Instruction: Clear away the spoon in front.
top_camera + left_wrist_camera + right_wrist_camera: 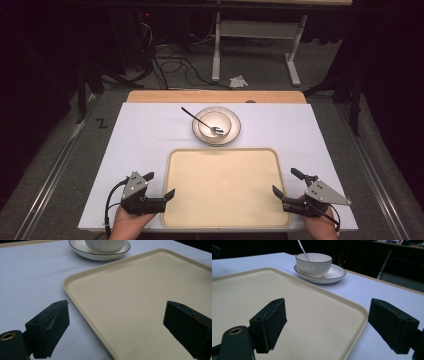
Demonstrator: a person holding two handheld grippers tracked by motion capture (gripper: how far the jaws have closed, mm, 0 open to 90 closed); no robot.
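The white-covered table (140, 145) carries an empty cream tray (225, 187) at its near edge. Just beyond it stands a saucer (216, 126) with a bowl (215, 123) and a fork (200, 120) leaning inside. Nothing looks started; likely next is reaching for the crockery. The left gripper (159, 186) and right gripper (282, 185) flank the tray, jaws spread wide, holding nothing.

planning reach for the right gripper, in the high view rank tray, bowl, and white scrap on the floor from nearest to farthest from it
From the right gripper:
1. Tray, at its jaws, near table edge.
2. Bowl, on its plate beyond the tray, fork inside.
3. White scrap, on the floor past the table.
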